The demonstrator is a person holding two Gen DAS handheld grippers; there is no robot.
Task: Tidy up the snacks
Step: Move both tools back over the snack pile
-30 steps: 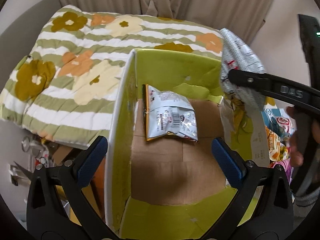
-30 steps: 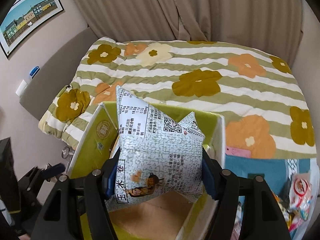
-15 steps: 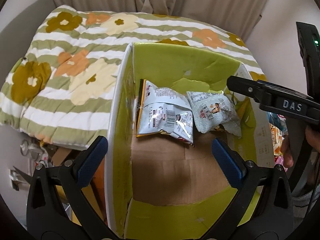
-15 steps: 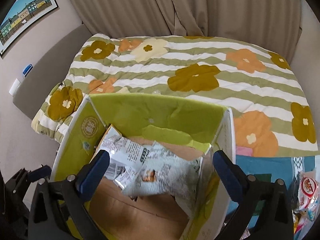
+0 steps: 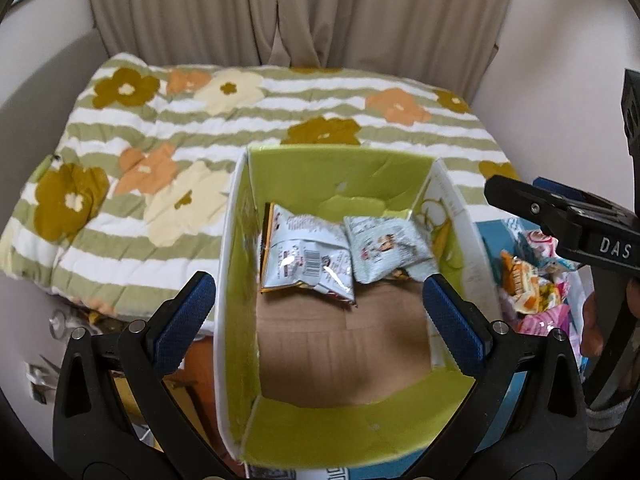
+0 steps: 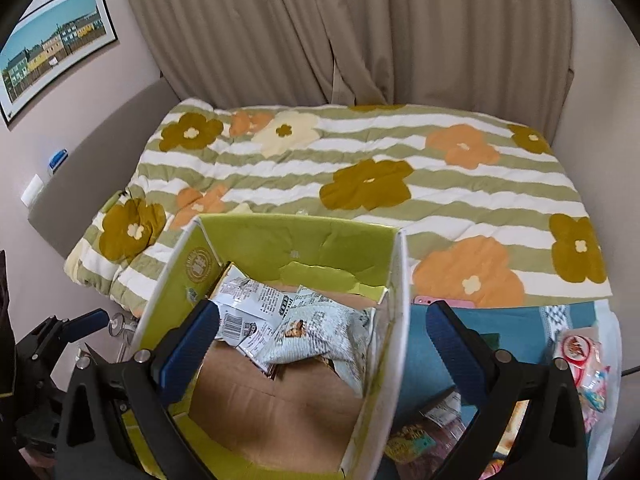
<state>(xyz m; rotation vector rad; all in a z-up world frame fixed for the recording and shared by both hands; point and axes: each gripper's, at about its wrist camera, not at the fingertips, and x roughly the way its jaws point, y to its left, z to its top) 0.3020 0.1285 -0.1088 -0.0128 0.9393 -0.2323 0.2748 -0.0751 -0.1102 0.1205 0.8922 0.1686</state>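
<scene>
A green-lined cardboard box (image 5: 236,264) stands open, also in the right wrist view (image 6: 396,304). Two silver snack bags lie side by side at its far end: one with a barcode (image 5: 304,256) on the left and a grey-green patterned one (image 5: 384,250) on the right; both also show in the right wrist view (image 6: 256,304) (image 6: 320,332). My left gripper (image 5: 320,304) is open and empty above the box. My right gripper (image 6: 324,340) is open and empty over the box's right wall, and appears at the right of the left wrist view (image 5: 560,216).
A pile of loose snack packets (image 5: 532,280) lies on a blue cloth right of the box, also in the right wrist view (image 6: 580,360). A bed with a flowered striped quilt (image 6: 360,172) sits behind. Clutter (image 5: 52,344) lies on the floor at left.
My right gripper opened and dropped the grey-green bag into the box beside the barcode bag, then pulled back to the right. Both views have drawn back and up.
</scene>
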